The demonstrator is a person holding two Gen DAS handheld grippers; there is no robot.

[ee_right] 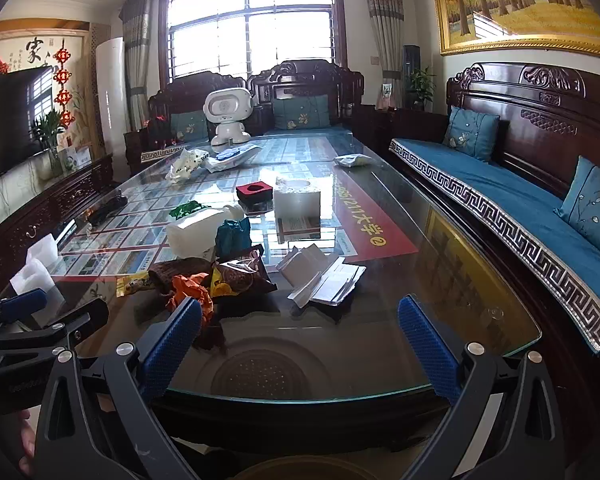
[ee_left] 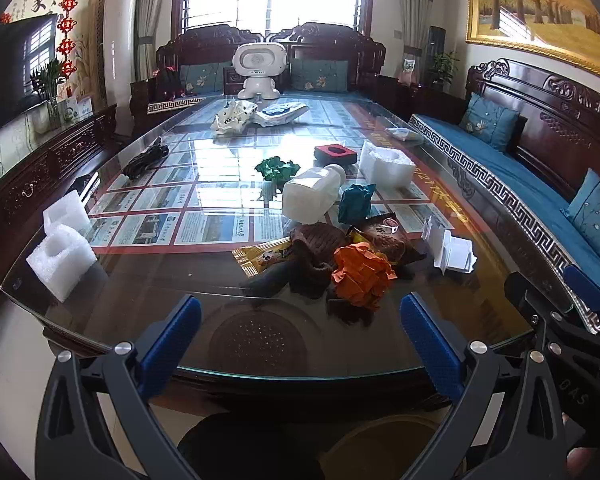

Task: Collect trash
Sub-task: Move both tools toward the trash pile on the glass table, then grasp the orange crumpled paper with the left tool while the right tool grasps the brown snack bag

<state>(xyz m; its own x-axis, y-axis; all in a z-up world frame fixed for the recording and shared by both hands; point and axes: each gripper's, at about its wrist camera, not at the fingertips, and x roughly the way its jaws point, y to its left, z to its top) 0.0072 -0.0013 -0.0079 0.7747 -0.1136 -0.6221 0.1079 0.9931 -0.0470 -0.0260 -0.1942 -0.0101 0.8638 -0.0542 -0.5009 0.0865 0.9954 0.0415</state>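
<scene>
Glass tabletop [ee_left: 148, 292], long, dark wood frame, printed sheets under the glass.

Trash, near end, one cluster:
- orange crumpled paper [ee_left: 362, 272], nearest the edge, touching a brown knitted cloth [ee_left: 314, 256];
- yellow snack wrapper [ee_left: 260, 258], flat, beside the cloth;
- dark snack bag [ee_right: 242, 274], behind the orange paper;
- teal crumpled paper [ee_left: 355, 202], against a white plastic bottle [ee_left: 312, 194] lying on its side;
- green crumpled paper [ee_left: 277, 169], just behind the bottle;
- folded white papers [ee_right: 324, 278], right of the cluster, apart from it.

Other trash: two white foam blocks [ee_left: 62, 250] at the left edge; a white foam box [ee_left: 386, 168] and red-and-black box [ee_left: 336, 153] mid-table.

Left gripper [ee_left: 300, 344]: spread wide, empty, over the near edge.
Right gripper [ee_right: 300, 344]: spread wide, empty, beside the left one.
</scene>
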